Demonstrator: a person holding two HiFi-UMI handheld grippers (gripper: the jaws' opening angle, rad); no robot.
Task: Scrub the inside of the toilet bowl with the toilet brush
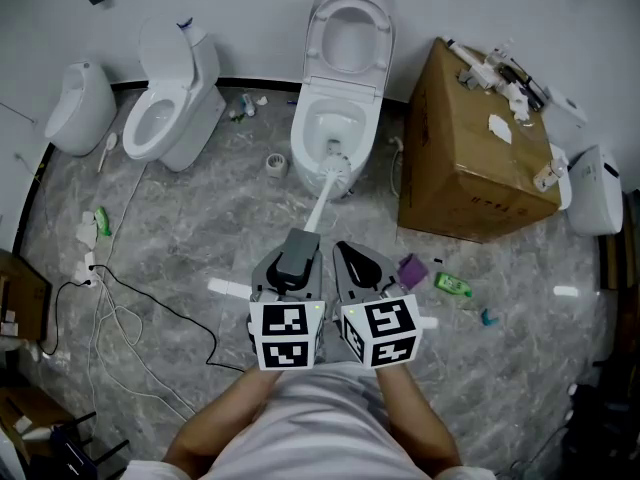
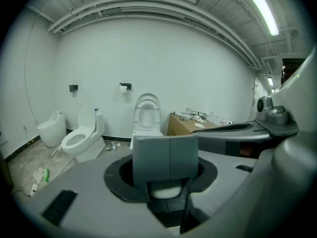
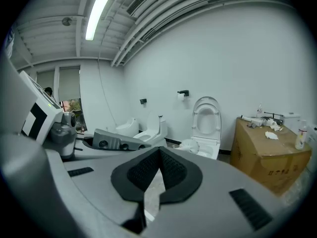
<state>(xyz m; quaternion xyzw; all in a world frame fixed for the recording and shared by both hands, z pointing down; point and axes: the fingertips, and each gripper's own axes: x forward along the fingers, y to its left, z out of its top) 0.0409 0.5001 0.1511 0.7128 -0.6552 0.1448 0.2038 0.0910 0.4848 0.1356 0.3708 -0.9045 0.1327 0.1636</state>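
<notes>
We had the head cam looking steeply down from above the person, far enough to take in the floor (image 1: 200,218). Both gripper cams sat low, close behind their own jaws, facing the back wall (image 2: 163,58), the right cam just right of the left. All three shared the open toilet (image 1: 312,128) and cardboard box (image 1: 470,158).

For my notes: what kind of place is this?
Likely a test or storage room, not a home bathroom: several toilets along one wall, a cardboard box, loose cables on the floor.
</notes>
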